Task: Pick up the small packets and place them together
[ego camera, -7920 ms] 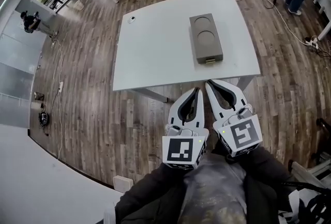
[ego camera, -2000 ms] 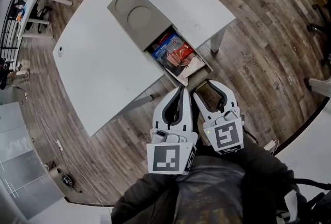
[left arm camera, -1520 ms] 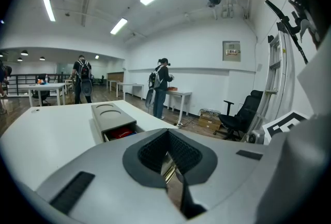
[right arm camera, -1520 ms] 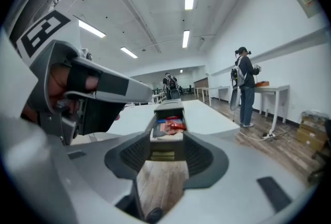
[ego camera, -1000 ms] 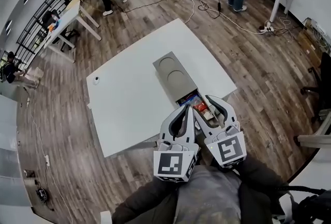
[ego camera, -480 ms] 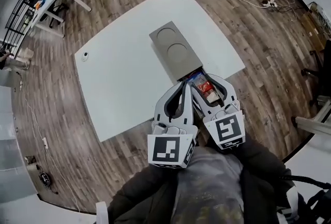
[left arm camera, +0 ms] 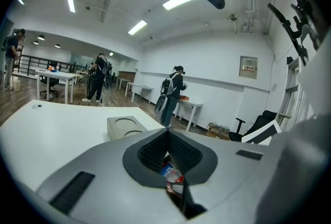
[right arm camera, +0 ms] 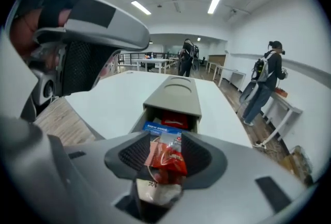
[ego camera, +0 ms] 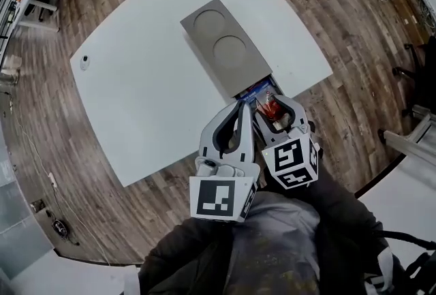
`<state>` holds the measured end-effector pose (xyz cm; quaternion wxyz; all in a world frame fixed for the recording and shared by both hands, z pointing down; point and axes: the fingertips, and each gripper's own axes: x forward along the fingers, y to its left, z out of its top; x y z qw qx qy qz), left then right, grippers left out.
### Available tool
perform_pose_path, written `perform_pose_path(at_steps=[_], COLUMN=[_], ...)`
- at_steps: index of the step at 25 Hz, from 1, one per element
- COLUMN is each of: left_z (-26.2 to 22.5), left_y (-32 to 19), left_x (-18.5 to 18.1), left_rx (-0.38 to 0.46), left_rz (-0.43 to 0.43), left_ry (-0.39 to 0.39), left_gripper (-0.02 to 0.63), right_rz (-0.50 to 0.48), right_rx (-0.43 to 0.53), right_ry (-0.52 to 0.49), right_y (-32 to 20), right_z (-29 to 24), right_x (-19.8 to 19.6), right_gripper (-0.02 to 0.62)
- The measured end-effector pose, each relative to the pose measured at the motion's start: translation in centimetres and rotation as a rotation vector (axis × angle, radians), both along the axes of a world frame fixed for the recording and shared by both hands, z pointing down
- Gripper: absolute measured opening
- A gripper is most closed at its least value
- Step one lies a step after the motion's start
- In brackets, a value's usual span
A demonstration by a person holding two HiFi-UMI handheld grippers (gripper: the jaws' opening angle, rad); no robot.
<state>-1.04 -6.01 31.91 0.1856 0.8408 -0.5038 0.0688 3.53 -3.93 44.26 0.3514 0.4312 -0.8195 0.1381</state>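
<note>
Your right gripper has its jaws spread. The small red-and-clear plastic packet shows in the gap between them, with neither pad pressing on it, so nothing is gripped yet. It lies on top of the heap in the open drawer. A white paper packet is nearer you, a blue printed packet is just beyond, and a plain red packet is furthest back, at the mouth of the grey box with two round recesses.

Lower the jaws so the pads straddle the middle of the red-and-clear packet alone, and close only once they are past its top edge. The film looks thin and slippery, so a pinch on a corner would likely slide off, and reaching too deep may catch the blue one too.

Your left gripper, jaws pressed together and empty, hangs just left of the right one; keep it off the drawer. The white table left of the box looks a fair spot to gather them.
</note>
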Motion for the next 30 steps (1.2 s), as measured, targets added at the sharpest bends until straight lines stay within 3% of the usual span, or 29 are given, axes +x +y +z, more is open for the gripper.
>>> perform_pose_path(at_steps=[7, 11, 14, 21, 30], left_z=[1.2, 1.4, 1.0, -0.7, -6.0], left_y=[-1.8, -2.1, -2.2, 0.2, 6.9], left_x=[-1.3, -1.0, -0.8, -0.5, 1.9], left_rx=[-0.031, -0.038, -0.017, 0.023, 0.146], left_rz=[0.019, 0.035, 0.03, 0.007, -0.041], left_ry=[0.031, 0.045, 0.046, 0.021, -0.03], left_gripper=[0.003, 0.003, 0.003, 0.003, 0.003], right_rz=[-0.001, 0.003, 0.029, 0.021, -0.056], right_rx=[-0.17, -0.194, -0.165, -0.017, 0.184], right_ry=[0.138, 0.156, 0.144, 0.074, -0.035], right_y=[0.0, -0.3, -0.8, -0.6, 2.7], right_z=[2.4, 2.7, 2.2, -1.7, -9.2], right_x=[-0.2, 0.3, 1.2, 1.1, 1.3], right_gripper=[0.185, 0.114, 0.02, 0.018, 0.02])
